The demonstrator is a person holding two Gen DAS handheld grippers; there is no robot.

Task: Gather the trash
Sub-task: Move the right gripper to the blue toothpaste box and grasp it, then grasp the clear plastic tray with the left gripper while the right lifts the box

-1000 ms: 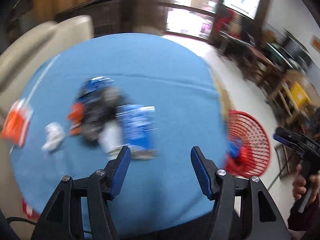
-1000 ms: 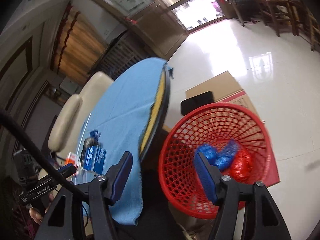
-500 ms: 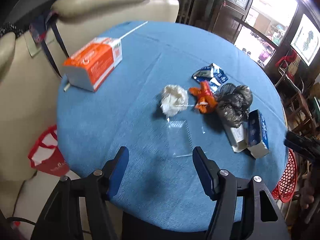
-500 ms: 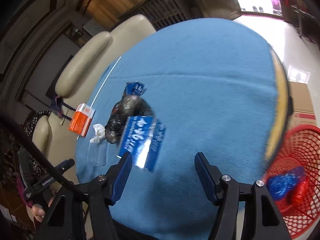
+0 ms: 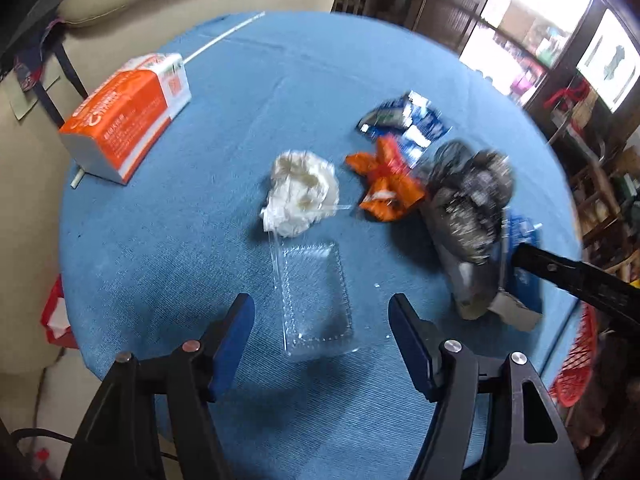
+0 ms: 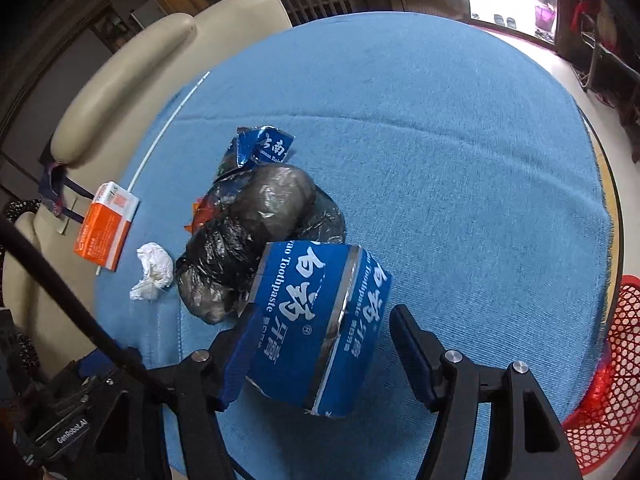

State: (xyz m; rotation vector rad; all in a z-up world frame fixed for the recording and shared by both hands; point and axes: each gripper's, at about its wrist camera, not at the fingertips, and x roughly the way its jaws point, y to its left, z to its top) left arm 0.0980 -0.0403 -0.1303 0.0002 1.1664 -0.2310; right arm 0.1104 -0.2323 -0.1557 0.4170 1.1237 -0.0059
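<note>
Both tools opening, nothing pinched: left tool (image 5: pixel 320 334) straddles clear plastic tray (image 5: pixel 316 300), right tool (image 6: pixel 318 354) brackets toothpaste box (image 6: pixel 316 320), lining up pickups for red basket (image 6: pixel 612 380).

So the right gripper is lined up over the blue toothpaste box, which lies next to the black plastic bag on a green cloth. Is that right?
Not quite: the cloth is blue, not green, as the right wrist view shows. The rest holds: the right gripper, its jaws opening, is lined up over the blue toothpaste box, which lies next to the black plastic bag.
</note>
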